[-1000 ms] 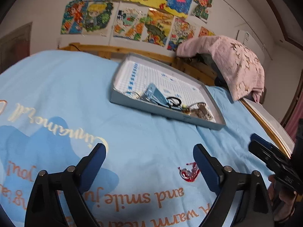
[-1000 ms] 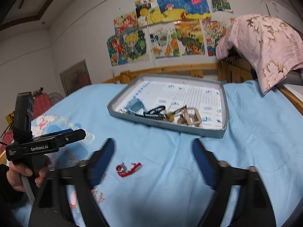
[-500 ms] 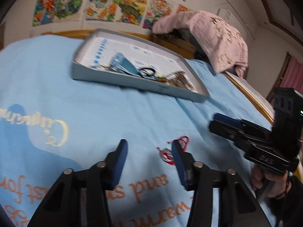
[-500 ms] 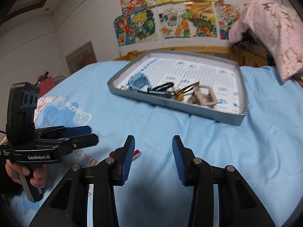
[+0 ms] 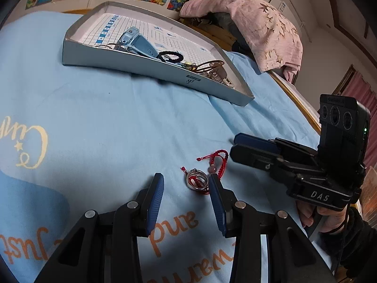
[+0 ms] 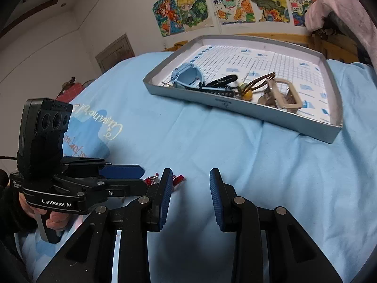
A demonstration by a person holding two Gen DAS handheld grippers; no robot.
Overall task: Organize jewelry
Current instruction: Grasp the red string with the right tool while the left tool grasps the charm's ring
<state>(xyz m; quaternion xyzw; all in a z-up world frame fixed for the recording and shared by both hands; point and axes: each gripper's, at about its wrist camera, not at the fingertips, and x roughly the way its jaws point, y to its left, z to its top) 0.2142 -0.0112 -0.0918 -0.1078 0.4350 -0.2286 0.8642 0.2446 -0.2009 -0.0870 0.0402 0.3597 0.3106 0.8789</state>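
Note:
A red cord bracelet (image 5: 213, 162) with silver rings (image 5: 197, 180) lies on the light blue bedsheet. My left gripper (image 5: 185, 181) hangs low over it with its jaws closing. The rings sit between the fingers close to the right pad, and neither pad presses on them. My right gripper (image 6: 190, 176) also has its jaws closing, with only bare sheet between them. It shows in the left wrist view as the right gripper (image 5: 234, 146), just right of the bracelet. The left gripper (image 6: 142, 176) hides most of the bracelet (image 6: 179, 178) in the right wrist view.
A shallow grey tray (image 5: 141, 63) lined with grid paper lies farther up the bed. It holds a blue watch (image 6: 188, 75), a black hair tie (image 5: 169, 56) and a beige claw clip (image 6: 285, 94). A pink cloth (image 5: 259, 18) is draped at the wooden headboard.
Both grippers have dropped toward the sheet and tilted down, and their jaws have narrowed a lot. The red bracelet now lies between the left fingers, and the right gripper has come close beside it.

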